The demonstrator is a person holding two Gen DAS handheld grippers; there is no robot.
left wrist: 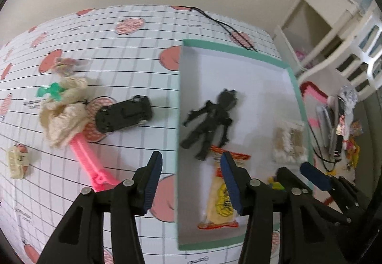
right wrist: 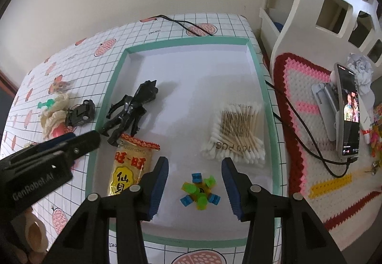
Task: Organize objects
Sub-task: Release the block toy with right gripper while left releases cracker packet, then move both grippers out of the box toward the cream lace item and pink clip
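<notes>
Four things are already gathered in the shallow white tray with a teal rim [right wrist: 259, 68]: a black toy figure [right wrist: 130, 111], a packet of cotton swabs [right wrist: 235, 135], a yellow snack packet [right wrist: 129, 166] and a green-and-blue plastic spinner [right wrist: 200, 190]. On the checked tablecloth to the left, a cream cloth bundle with pink handle [left wrist: 65, 111], a black toy car [left wrist: 124, 114] and a small cream hair clip [left wrist: 17, 162] are left to be moved. Both the left gripper [left wrist: 191, 182] and the right gripper [right wrist: 194, 188] are spread and empty.

right gripper [right wrist: 194, 182] hangs wide open over the green-and-blue toy [right wrist: 200, 190] in the tray [right wrist: 105, 106]; snack packet [right wrist: 129, 166], black figure [right wrist: 130, 111], cotton swabs [right wrist: 236, 132] lie around it.
</notes>
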